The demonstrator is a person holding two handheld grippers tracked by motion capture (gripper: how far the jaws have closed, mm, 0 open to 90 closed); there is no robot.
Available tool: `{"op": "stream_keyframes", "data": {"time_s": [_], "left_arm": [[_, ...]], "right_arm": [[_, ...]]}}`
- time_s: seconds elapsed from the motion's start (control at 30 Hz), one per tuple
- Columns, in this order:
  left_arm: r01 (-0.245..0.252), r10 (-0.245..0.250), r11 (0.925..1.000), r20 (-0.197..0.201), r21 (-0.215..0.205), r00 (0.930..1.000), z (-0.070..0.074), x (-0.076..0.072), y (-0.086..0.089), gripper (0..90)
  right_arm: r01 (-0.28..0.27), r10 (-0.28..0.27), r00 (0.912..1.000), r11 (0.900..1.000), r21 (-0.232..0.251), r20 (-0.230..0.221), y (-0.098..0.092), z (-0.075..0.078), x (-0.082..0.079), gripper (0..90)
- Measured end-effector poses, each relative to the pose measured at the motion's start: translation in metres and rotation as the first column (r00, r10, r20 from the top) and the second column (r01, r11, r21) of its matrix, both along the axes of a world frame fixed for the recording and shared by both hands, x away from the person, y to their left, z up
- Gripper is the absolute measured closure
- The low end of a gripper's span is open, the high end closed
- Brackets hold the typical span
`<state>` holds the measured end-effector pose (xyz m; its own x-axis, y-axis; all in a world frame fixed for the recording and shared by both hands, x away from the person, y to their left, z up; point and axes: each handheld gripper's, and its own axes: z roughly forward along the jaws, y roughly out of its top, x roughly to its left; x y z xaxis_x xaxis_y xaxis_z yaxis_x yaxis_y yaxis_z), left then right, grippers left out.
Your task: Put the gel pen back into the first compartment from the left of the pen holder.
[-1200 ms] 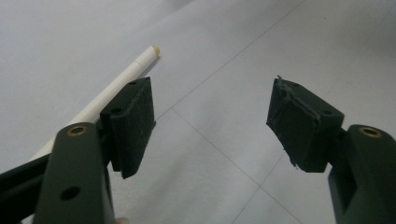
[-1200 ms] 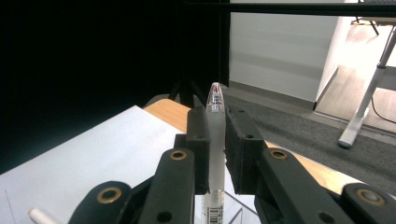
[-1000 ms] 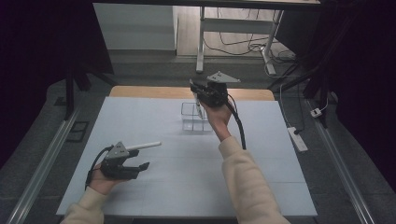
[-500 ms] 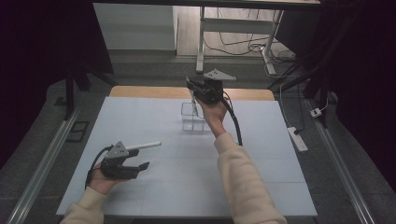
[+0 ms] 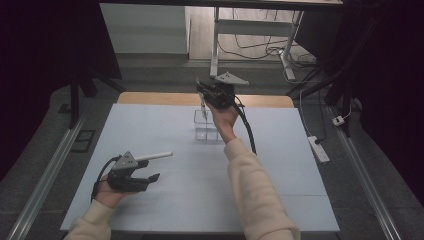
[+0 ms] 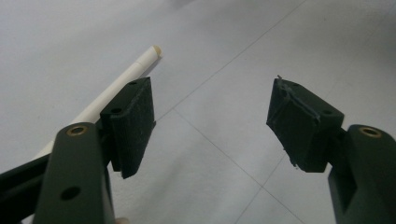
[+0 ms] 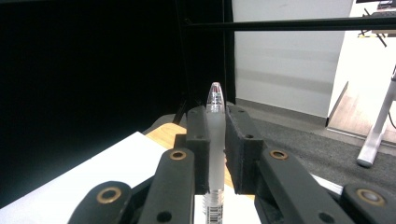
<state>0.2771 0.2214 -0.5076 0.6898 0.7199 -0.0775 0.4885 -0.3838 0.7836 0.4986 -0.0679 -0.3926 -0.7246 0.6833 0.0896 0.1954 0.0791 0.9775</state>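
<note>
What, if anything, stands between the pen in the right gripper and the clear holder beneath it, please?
Nothing visible does. The right gripper clamps the pen just above the clear holder, whose top looks open. The white stick lies far off, by the left gripper.

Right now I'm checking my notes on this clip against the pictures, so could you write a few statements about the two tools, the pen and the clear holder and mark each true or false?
1. The right tool is shut on a pen. True.
2. The left tool grips the white stick. False: its jaws stand open with nothing between them; the stick lies alongside it.
3. The clear holder stands on the white table, below the right tool. True.
4. The pen lies flat on the table. False: it is clamped in the raised right tool.
5. The left tool is low over the near left part of the table. True.
</note>
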Motion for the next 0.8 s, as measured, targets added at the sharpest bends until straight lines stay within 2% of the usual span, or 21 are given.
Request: {"op": "stream_keyframes", "data": {"time_s": [0.3,0.37,0.43,0.5,0.63,0.8], "left_arm": [[0.003,-0.003,1.0000,-0.001,0.005,1.0000,-0.001,0.000,0.000,32.1],[0.003,-0.003,1.0000,-0.001,0.006,1.0000,-0.001,0.000,0.000,32.1],[0.001,-0.001,1.0000,-0.001,0.004,1.0000,-0.001,0.000,0.000,32.1],[0.002,-0.002,1.0000,-0.002,0.005,1.0000,-0.001,0.000,0.000,32.1],[0.002,-0.002,1.0000,-0.001,0.007,1.0000,-0.001,0.000,-0.001,32.0],[0.002,-0.002,1.0000,0.000,0.009,1.0000,0.000,0.000,-0.001,32.0]], "right_arm": [[-0.008,0.008,1.0000,1.000,0.013,-0.001,0.004,-0.007,0.003,78.7],[-0.003,0.003,1.0000,1.000,-0.008,-0.008,0.006,-0.010,0.003,76.5],[0.001,-0.001,1.0000,0.999,-0.032,-0.010,0.006,-0.012,0.003,62.5],[0.032,-0.032,0.9995,0.997,-0.076,-0.001,0.007,-0.012,0.001,55.9],[0.015,-0.015,0.9999,0.993,-0.119,-0.003,0.003,-0.009,-0.002,53.0],[0.000,-0.002,0.9999,0.990,-0.143,-0.013,-0.001,-0.004,-0.007,50.4]]}}
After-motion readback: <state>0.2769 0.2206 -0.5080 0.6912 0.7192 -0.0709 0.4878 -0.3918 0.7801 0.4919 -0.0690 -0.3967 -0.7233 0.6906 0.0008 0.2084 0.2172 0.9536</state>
